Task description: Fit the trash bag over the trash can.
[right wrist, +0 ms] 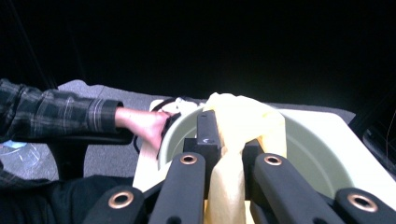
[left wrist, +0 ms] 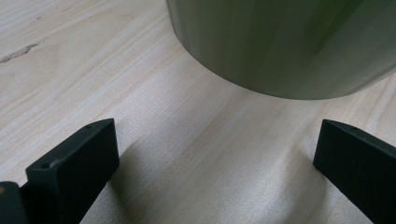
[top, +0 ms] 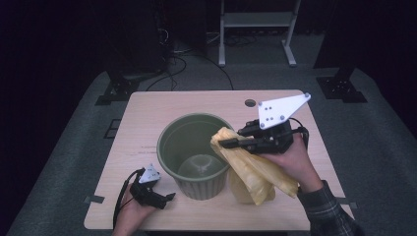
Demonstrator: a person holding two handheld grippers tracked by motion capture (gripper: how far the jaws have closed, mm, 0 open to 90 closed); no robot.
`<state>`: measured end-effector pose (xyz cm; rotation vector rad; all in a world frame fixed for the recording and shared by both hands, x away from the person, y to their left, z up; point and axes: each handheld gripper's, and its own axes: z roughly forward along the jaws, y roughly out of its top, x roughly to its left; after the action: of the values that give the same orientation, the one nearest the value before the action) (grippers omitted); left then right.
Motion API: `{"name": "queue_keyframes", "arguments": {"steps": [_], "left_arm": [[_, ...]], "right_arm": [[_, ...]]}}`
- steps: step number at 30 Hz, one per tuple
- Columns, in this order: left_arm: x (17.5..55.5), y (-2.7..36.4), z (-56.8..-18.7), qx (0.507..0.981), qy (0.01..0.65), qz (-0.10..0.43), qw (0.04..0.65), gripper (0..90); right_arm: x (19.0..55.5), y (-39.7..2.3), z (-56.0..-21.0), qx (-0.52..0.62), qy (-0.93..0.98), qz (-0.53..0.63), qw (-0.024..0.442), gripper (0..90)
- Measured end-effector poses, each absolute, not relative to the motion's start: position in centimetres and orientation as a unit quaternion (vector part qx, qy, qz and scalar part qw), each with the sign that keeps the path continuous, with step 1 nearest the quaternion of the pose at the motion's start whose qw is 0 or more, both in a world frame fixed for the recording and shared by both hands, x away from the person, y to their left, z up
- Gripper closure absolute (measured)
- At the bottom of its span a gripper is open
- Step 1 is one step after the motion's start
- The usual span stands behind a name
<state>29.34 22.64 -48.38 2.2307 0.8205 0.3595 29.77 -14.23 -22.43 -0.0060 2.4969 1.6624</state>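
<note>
Worktop (top: 147, 113): pale wood, seen whole from the high view, with a dark round hole near its far edge.

Green ribbed bin (top: 195, 155): upright at mid-worktop, mouth open. The high view shows its inside; the left gripper view shows its lower outer wall (left wrist: 285, 46) meeting the wood.

Yellow bag (top: 255, 172): crumpled, just right of the bin, lower end on the worktop, upper end raised to the bin's rim. The right gripper view shows the bunched film (right wrist: 233, 140) pinched between the jaws, over the bin's mouth.

Right tool (top: 231, 142): clamped tight on the bag's upper end, raised above the worktop.

Left tool (top: 169, 197): jaws wide apart and holding nothing, low beside the bin's near-left base, not touching it.
</note>
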Motion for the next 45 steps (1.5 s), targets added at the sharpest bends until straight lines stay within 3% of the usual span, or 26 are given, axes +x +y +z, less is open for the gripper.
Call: {"name": "queue_keyframes", "arguments": {"steps": [36, 45], "left_arm": [[29.3, 22.6, -48.4, 0.868, 0.312, 0.135, 0.363, 0.0], [29.3, 22.5, -48.4, 0.868, 0.310, 0.135, 0.364, 0.0]], "right_arm": [[36.1, 1.5, -15.5, -0.087, 0.812, 0.577, 0.019, 85.3], [37.5, 3.1, -15.9, -0.087, 0.810, 0.580, 0.015, 85.3]]}}
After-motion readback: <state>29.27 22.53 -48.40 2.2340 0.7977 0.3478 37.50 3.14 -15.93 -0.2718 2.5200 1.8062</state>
